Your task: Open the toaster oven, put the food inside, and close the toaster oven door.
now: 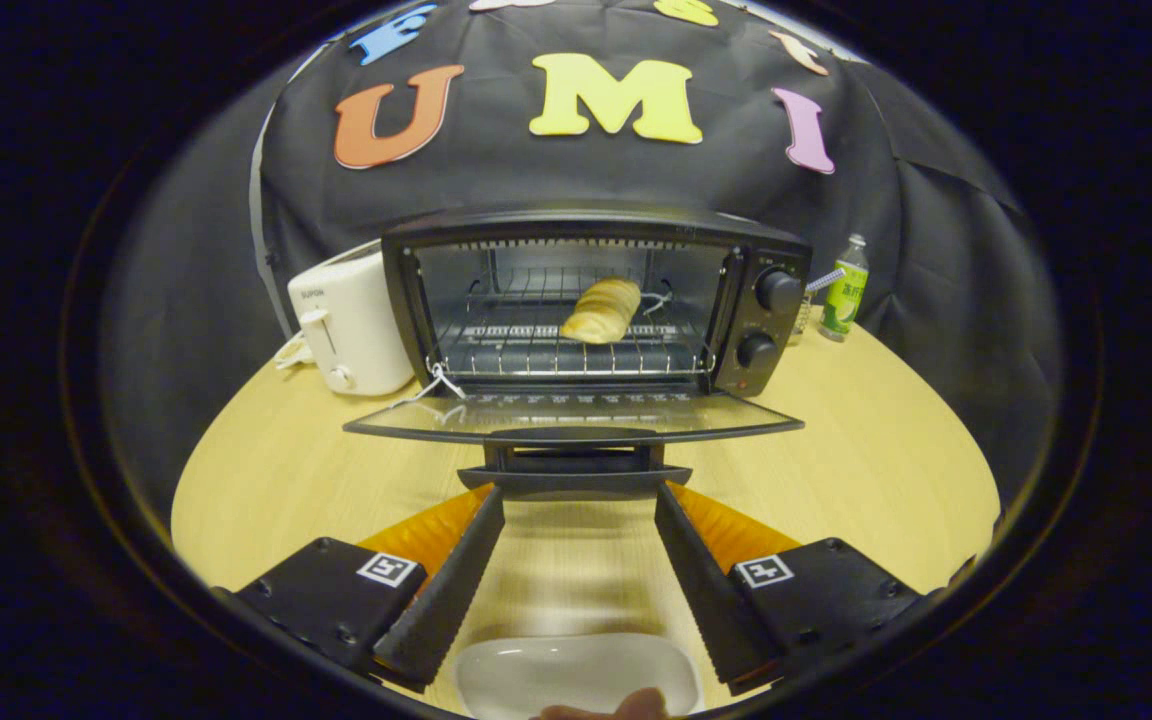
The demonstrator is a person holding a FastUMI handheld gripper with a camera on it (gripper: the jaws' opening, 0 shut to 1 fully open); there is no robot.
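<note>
A black toaster oven (591, 300) stands on the wooden table with its glass door (576, 415) folded down flat toward me. Inside, a golden bread roll (603, 310) lies on the wire rack (576, 345). My gripper (576, 500) is open, its fingertips just below the door's black handle (576, 470), one at each end of it, with nothing between the fingers. A white dish (576, 675) lies on the table between the finger bases, close to me.
A white pop-up toaster (351, 320) stands left of the oven, touching its side. A green-labelled bottle (846, 290) stands right of the oven near the cloth wall. Two knobs (776, 292) sit on the oven's right panel. A fingertip (616, 708) shows at the dish's near edge.
</note>
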